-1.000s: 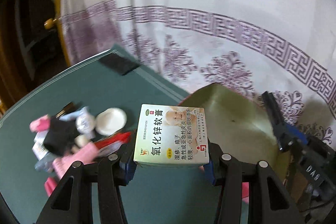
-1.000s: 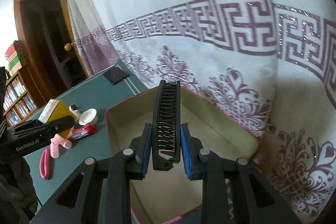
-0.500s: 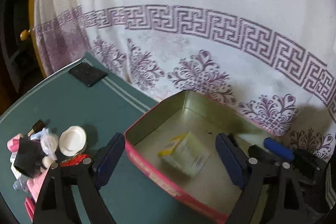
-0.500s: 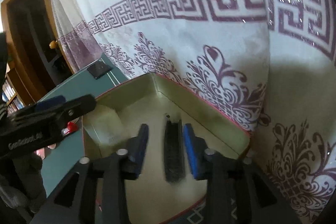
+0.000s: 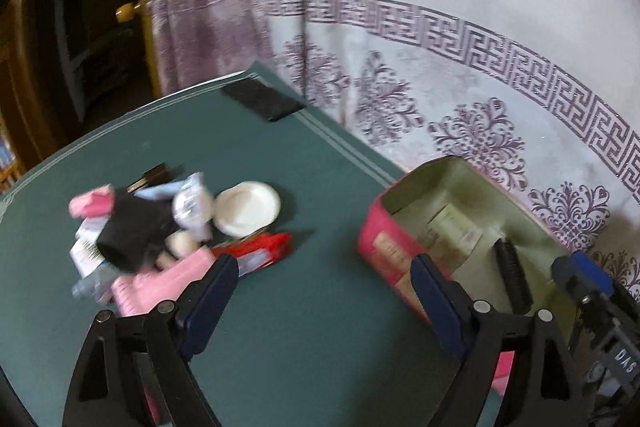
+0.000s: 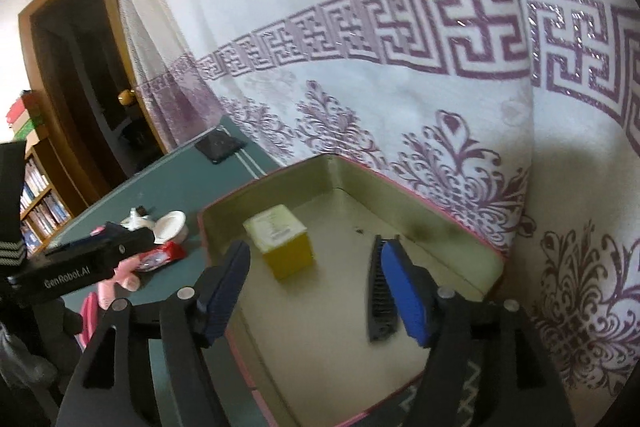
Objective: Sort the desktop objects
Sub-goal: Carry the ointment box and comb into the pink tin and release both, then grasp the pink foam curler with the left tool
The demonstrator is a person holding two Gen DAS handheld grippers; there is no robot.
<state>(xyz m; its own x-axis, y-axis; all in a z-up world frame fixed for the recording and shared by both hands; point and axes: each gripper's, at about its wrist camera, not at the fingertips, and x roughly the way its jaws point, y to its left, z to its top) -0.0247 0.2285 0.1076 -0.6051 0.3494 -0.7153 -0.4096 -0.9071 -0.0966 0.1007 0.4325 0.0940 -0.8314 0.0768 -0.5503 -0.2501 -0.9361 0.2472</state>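
Yellow box (image 6: 282,241) and black comb (image 6: 380,291) lie in tin (image 6: 452,231); both hand-held grippers spread.

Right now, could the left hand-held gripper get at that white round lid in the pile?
Probably yes. The left hand-held gripper is open and empty, and the white round lid lies at the pile's near edge with bare green table beside it; only the red packet crowds it.

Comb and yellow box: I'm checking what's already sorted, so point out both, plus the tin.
comb (image 6: 379,291): right wrist view, its spine.
yellow box (image 6: 285,242): right wrist view, top and side.
tin (image 6: 456,227): right wrist view, far wall.
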